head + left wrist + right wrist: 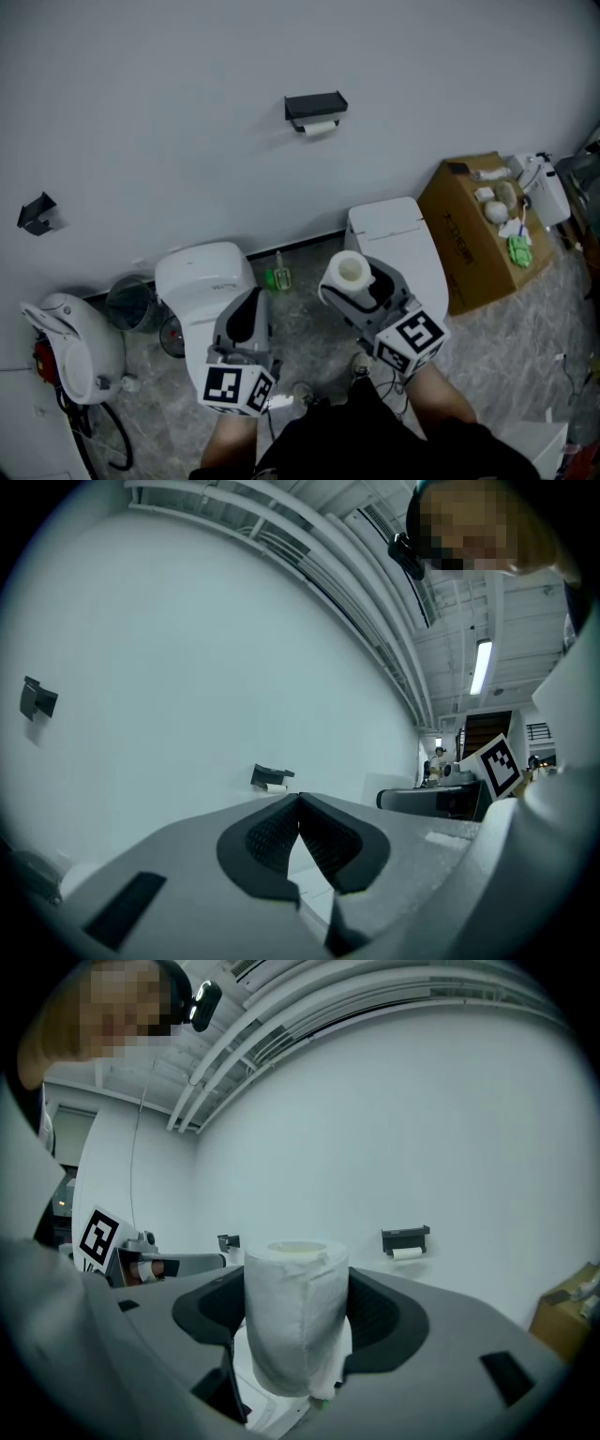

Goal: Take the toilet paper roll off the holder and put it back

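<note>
Roll: the white toilet paper roll [347, 269] [295, 1321] is off the wall and sits between the jaws of the right hand-held gripper [356, 286] [295, 1309], in front of the person and above the grey marbled floor [309, 352].
Roll axis: its long axis stands upright, crosswise to the jaws. One hollow core end faces up and shows as a pale ring in the head view. In the right gripper view a loose sheet edge runs down the side that faces the camera.
Right hand-held gripper: it grasps the roll, with the dark pads pressed against the roll's curved sides. It points about level towards the pale wall [187, 112].
Left hand-held gripper [246, 314] [300, 808]: clenched, its ribbed pads meeting at the tips with nothing between them. It is held beside the right one, the two apart.
Holder: the black wall-mounted holder [316, 105] [405, 1237] [270, 776] is fixed to the wall well ahead of both tools, and a small white piece shows just under its cover.
Surroundings: a white toilet [204, 277] stands below the left tool, and a brown cardboard box [469, 239] stands at the right by the wall.
</note>
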Action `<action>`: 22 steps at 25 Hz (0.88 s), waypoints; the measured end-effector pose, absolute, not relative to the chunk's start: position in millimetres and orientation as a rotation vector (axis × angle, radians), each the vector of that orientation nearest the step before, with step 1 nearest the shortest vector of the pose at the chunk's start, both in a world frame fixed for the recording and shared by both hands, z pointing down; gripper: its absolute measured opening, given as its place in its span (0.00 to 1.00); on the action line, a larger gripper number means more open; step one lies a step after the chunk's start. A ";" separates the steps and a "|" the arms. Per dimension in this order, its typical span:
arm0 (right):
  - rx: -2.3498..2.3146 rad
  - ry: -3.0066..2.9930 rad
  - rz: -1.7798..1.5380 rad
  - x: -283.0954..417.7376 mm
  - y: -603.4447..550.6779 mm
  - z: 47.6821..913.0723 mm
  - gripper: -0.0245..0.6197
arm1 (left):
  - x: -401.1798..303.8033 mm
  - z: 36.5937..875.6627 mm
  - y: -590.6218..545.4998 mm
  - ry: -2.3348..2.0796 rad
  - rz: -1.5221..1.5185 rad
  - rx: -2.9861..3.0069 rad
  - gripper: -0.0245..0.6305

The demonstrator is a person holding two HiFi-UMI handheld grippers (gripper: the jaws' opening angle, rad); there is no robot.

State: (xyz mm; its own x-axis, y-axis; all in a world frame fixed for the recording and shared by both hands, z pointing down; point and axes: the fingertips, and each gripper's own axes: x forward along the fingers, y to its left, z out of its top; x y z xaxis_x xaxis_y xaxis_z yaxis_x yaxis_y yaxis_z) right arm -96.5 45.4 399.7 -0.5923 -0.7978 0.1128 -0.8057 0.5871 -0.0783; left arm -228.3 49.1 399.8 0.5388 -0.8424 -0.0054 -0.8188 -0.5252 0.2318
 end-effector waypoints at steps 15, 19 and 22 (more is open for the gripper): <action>1.357 -2.749 0.185 -110.2 51.4 400.0 0.51 | -237.0 399.6 60.1 -1.418 -0.181 2.567 0.04; 1.369 -2.740 0.191 -108.3 54.5 401.6 0.51 | -236.4 401.1 62.3 -1.408 -0.184 2.565 0.04; 1.386 -2.735 0.193 -103.8 58.7 402.6 0.51 | -232.2 402.4 64.5 -1.392 -0.181 2.571 0.04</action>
